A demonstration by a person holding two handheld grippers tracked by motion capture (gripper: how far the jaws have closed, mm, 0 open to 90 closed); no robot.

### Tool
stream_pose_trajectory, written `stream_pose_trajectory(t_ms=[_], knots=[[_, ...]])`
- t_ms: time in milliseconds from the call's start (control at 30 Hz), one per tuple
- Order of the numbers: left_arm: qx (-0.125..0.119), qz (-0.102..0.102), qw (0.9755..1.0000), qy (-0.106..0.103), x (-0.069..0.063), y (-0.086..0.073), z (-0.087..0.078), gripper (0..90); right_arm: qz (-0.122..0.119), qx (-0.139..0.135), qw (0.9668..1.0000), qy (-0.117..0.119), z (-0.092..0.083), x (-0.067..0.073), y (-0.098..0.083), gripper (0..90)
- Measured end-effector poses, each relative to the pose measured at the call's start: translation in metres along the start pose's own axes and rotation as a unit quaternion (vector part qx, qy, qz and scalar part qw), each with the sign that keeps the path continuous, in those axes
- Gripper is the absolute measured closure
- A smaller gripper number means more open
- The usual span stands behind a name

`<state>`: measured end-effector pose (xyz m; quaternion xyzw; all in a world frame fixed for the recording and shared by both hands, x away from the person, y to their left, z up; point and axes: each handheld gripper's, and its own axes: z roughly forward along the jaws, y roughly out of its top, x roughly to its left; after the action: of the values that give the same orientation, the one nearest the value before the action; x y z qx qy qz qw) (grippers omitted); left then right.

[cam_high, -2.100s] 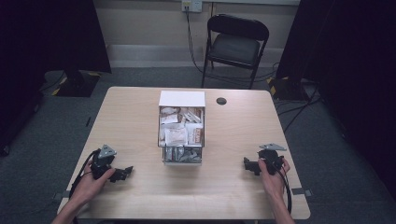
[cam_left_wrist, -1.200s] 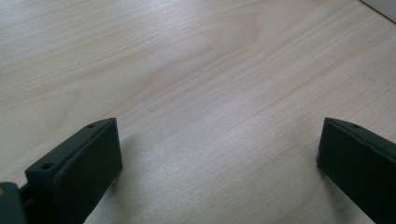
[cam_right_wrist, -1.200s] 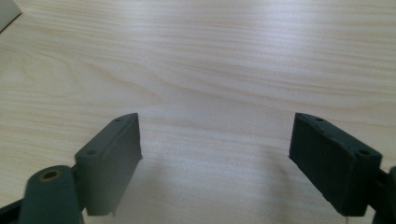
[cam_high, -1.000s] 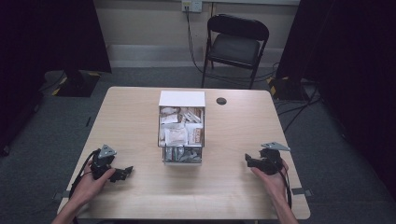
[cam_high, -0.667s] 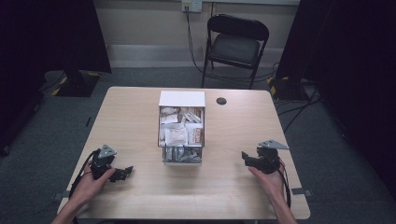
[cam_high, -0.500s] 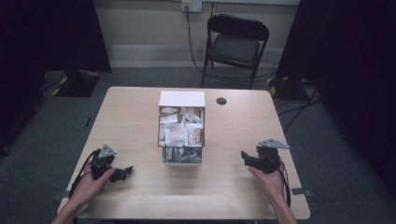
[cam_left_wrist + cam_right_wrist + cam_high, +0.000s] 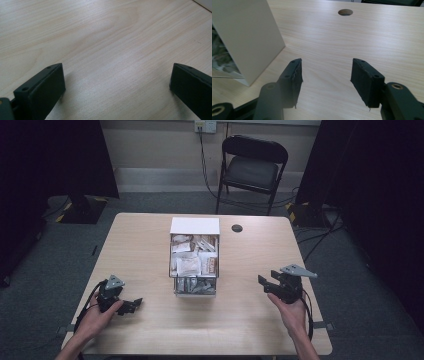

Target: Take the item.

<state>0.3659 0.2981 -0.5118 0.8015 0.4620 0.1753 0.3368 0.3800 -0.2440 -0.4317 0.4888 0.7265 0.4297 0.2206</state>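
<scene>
Your left gripper (image 7: pixel 131 305) rests low on the pale wooden table (image 7: pixel 140 250) at its near left corner, and its jaws stand wide apart with nothing but bare wood between them. Your right gripper (image 7: pixel 264 284) hangs just above the table at the near right, held in your right hand (image 7: pixel 290 307); its jaws are apart too, empty, and pointed left toward the box.

The white open-topped box with a clear front wall (image 7: pixel 194 226) sits in the middle of the table, between the two grippers and well apart from both. It is packed with small white and brownish paper sachets (image 7: pixel 189 265). In the right gripper view, the box's plain white side wall (image 7: pixel 244 37) stands near and to the left of the jaws, not touching them. A small round dark hole (image 7: pixel 237 228) in the tabletop lies just right of the box's far end.
</scene>
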Motion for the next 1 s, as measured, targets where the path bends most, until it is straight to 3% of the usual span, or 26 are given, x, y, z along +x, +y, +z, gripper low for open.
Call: stream_pose_trajectory(t_ms=[400,667,1000], knots=[[-0.001,-0.001,1.0,-0.001,0.0,0.0,0.0,0.0,0.003,-0.021,0.9987,0.046,-0.014,0.014,0.019,50.3],[-0.002,-0.004,1.0,-0.001,0.0,0.0,0.0,0.0,-0.011,-0.031,0.9966,0.076,-0.025,0.031,0.034,52.3],[-0.002,-0.004,1.0,-0.001,0.0,0.0,0.0,0.0,-0.027,-0.054,0.9897,0.13,-0.039,0.052,0.055,52.3]])
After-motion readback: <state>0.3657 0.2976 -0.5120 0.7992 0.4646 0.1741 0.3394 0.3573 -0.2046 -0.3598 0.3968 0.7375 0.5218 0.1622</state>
